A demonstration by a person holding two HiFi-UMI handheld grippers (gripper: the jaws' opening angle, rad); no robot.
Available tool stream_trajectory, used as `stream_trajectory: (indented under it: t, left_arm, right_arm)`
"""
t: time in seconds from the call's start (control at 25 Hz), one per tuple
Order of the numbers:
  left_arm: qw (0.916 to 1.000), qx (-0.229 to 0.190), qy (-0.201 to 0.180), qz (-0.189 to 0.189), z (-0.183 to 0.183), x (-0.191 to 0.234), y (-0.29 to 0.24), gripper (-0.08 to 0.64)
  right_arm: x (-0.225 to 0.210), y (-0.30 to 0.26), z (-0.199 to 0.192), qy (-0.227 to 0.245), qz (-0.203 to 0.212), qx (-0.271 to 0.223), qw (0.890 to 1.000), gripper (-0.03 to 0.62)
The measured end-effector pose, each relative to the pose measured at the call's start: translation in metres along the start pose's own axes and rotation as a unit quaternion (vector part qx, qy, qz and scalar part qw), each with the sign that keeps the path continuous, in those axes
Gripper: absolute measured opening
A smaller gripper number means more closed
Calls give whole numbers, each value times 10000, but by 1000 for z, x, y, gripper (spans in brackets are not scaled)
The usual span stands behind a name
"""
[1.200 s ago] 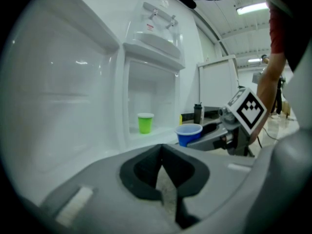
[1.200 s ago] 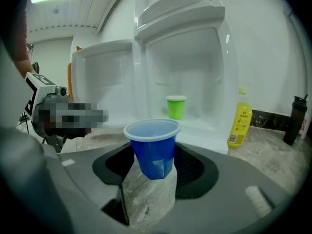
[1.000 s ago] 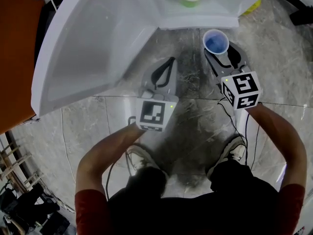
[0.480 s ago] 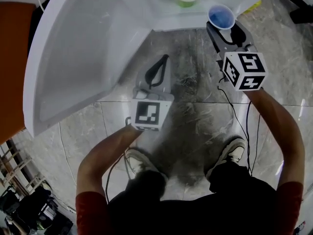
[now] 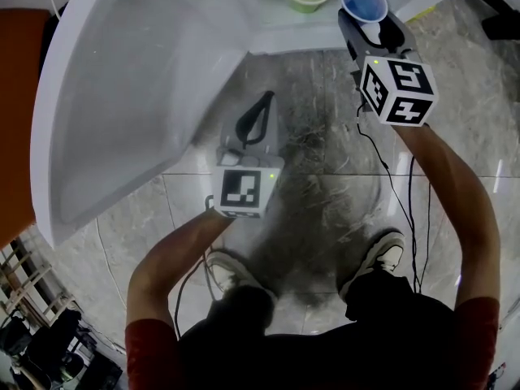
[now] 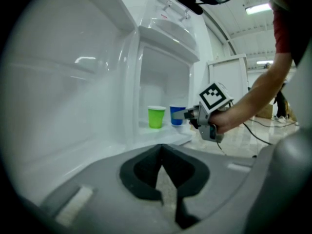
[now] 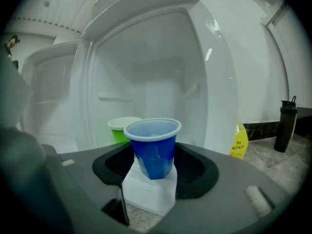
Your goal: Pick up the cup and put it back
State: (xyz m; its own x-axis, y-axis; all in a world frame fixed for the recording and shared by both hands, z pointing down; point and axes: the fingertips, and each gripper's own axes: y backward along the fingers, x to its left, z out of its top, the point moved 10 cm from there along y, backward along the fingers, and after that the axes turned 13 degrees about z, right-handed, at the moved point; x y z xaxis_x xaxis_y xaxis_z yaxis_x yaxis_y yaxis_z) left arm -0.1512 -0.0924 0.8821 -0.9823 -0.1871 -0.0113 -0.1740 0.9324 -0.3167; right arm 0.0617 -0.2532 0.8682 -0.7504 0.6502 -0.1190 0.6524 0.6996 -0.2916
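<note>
Raised to the shelf (image 5: pixel 302 29), blue cup (image 5: pixel 365 2) sits clamped in right hand-held gripper (image 5: pixel 367 19).

Head view looks down; all share cup (image 5: pixel 364 2)

Green cup (image 7: pixel 119 127) sits just behind my right claw (image 7: pixel 155 165), slightly left of it, on the white fridge shelf (image 5: pixel 280 24). Open fridge door (image 5: pixel 138 88) is left of and ahead of my left claw (image 5: pixel 262 108). Grey marble floor (image 5: pixel 325 185) is under both claws. Right of the right claw, past the fridge wall, is a yellow sign (image 7: pixel 238 143), then a dark bottle (image 7: pixel 284 125), upright. Orange panel (image 5: pixel 16 112) is far left of the left claw.
</note>
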Motion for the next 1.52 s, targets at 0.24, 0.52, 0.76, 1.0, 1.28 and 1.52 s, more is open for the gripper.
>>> stream_trajectory:
  t: [0.24, 0.52, 0.76, 1.0, 1.28, 1.52]
  left_arm:
    - [10000, 52, -38, 6, -2, 4, -3, -2]
    - [10000, 67, 27, 65, -2, 7, -5, -2]
    - [9999, 77, -38, 95, -3, 9, -5, -2]
    - [9999, 74, -66, 134, -1, 9, -4, -2]
    - [9999, 28, -62, 131, 3, 9, -1, -2]
    - [9999, -55, -67, 127, 11, 5, 3, -2]
  right_arm:
    - [-6, -13, 1, -67, -120, -58, 9999, 255]
    - [-12, -28, -3, -477, -229, -66, 9986, 255]
    - [-12, -37, -3, -237, -303, -95, 9992, 258]
    - [-10, -35, -7, -185, -311, 113, 9993, 272]
    - [-6, -21, -11, -179, -265, 191, 9993, 281]
    - [4, 0, -19, -136, -85, 345, 9993, 281]
